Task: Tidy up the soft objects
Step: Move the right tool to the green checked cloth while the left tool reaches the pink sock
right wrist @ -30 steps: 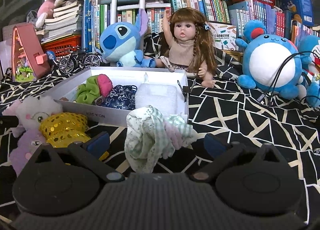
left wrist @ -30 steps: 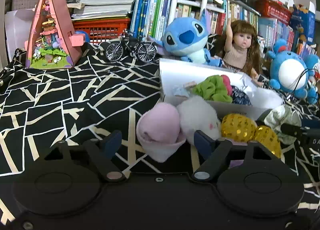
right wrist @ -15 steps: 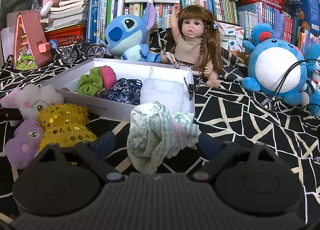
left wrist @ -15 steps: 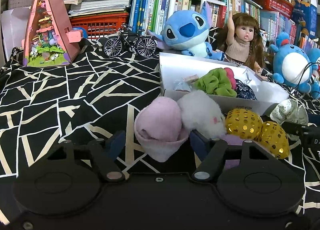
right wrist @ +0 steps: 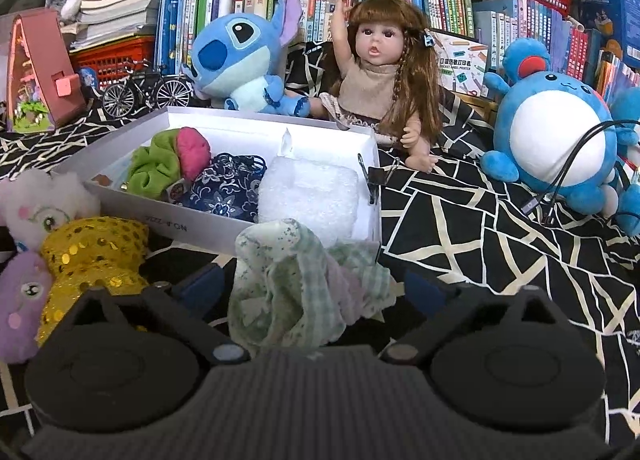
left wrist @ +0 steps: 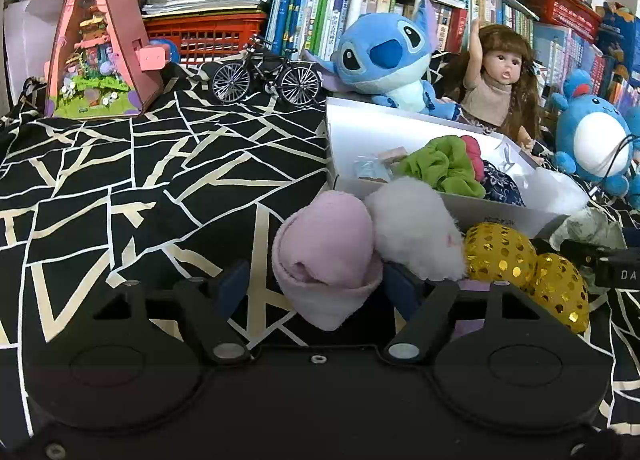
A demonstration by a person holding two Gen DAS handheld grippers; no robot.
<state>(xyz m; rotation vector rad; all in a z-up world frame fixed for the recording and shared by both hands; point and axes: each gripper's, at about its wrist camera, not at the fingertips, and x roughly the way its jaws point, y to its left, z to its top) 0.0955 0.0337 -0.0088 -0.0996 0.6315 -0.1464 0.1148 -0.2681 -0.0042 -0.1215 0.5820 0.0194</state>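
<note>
Nearest on my left gripper [left wrist: 316, 284]: the jaws have just been opening and stand fairly wide around a pink plush ear [left wrist: 326, 248]. The right pad looks to touch it; the left pad stands clear, so I call no grip.

My right gripper [right wrist: 314, 286]: jaws have just been opening, now very wide, with a crumpled green-and-white cloth [right wrist: 296, 284] lying loose between them on the black patterned cover [right wrist: 480, 228], touching neither pad.

Just past the ear, the white fluffy toy [left wrist: 416, 228] and a gold sequin bow [left wrist: 520, 260] lie against the front wall of the white box [right wrist: 132, 200].

In the box: green scrunchie [right wrist: 154, 170], pink scrunchie [right wrist: 194, 148], blue floral pouch [right wrist: 228, 188], white foam pad [right wrist: 308, 196].

Behind the box: blue plush [right wrist: 240, 60], doll [right wrist: 380, 72], round blue plush [right wrist: 556, 144]. Far left, toy bicycle [left wrist: 266, 76].
</note>
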